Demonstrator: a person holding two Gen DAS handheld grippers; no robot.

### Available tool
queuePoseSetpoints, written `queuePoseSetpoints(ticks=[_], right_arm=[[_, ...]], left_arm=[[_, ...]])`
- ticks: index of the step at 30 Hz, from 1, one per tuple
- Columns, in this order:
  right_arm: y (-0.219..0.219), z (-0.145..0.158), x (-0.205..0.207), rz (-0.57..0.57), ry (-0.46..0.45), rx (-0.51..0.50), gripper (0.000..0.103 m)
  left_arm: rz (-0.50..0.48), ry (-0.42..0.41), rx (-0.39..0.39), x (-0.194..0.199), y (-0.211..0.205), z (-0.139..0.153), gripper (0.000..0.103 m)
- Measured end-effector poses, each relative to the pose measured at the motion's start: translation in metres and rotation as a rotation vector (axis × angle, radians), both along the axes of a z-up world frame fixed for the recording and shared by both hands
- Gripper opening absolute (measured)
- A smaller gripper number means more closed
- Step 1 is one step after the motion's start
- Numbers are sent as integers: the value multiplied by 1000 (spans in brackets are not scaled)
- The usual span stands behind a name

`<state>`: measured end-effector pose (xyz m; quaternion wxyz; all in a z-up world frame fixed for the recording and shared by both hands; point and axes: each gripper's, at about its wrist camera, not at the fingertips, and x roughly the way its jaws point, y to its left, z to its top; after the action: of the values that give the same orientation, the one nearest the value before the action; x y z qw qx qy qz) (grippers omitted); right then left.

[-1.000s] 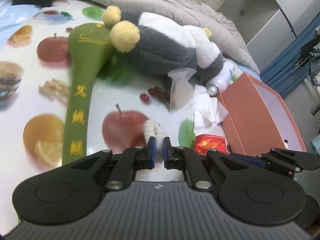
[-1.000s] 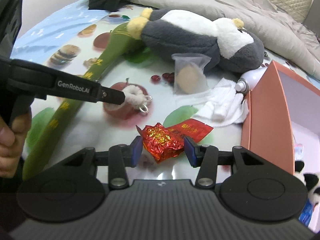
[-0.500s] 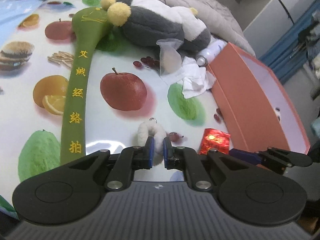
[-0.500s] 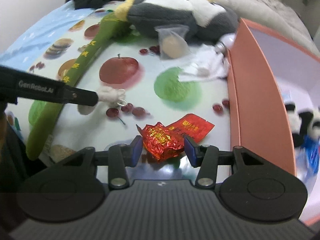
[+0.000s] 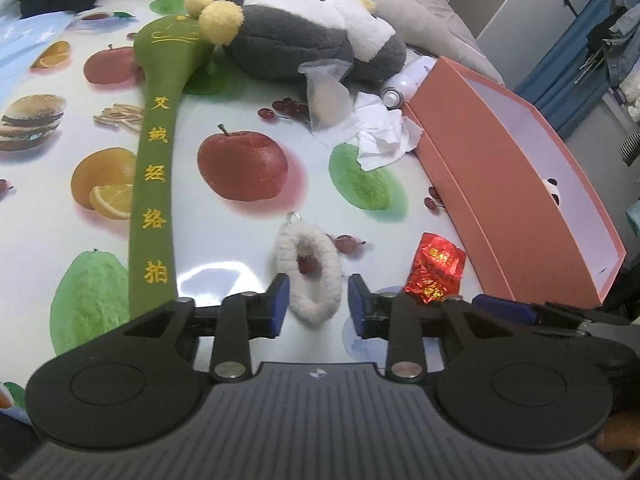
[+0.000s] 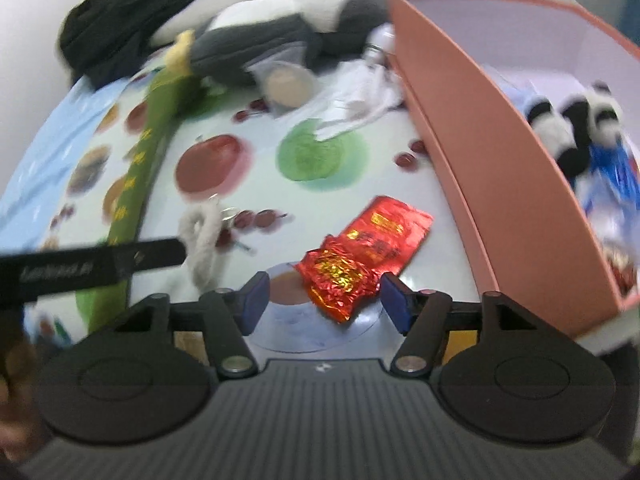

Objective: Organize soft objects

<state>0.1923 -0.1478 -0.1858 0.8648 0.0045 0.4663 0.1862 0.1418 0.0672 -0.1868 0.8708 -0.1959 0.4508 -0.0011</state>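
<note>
We see our left gripper (image 5: 315, 305) with its fingers opening, the fuzzy white loop (image 5: 310, 276) lying loose between them on the glossy fruit-print table (image 5: 240, 240). Our right gripper (image 6: 324, 304) is opening too, its fingers clear of the crinkled red foil packet (image 6: 360, 252) between them. The orange box (image 5: 516, 184) walls off the right side, a panda toy (image 6: 572, 128) inside. Open table lies ahead up to the long green felt paddle (image 5: 154, 184), crumpled tissue (image 5: 380, 136) and grey plush (image 5: 312, 40).

A white fuzzy ring keychain (image 5: 310, 276) lies flat between the left gripper's (image 5: 316, 306) opening jaws, untouched by either.
</note>
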Motion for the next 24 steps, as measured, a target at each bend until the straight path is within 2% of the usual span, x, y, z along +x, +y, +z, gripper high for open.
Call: queuePoseSetpoints(ticks=[3, 5, 6, 10, 21, 24], right_arm=[[-5, -5, 6, -95, 27, 39, 63], [-9, -8, 12, -156, 48, 61, 64], [-11, -9, 15, -178, 58, 73, 64], [-9, -19, 22, -202, 92, 89, 64], [-4, -23, 31, -147, 83, 41, 62], [-6, -22, 32, -130, 90, 49, 61]], left_arm=[[6, 7, 1, 0, 2, -1, 42], [6, 6, 1, -1, 2, -1, 52], [5, 4, 1, -1, 2, -2, 53], [12, 11, 7, 4, -1, -7, 56], [-5, -22, 116, 26, -13, -20, 55], [-10, -25, 111, 33, -14, -23, 45]])
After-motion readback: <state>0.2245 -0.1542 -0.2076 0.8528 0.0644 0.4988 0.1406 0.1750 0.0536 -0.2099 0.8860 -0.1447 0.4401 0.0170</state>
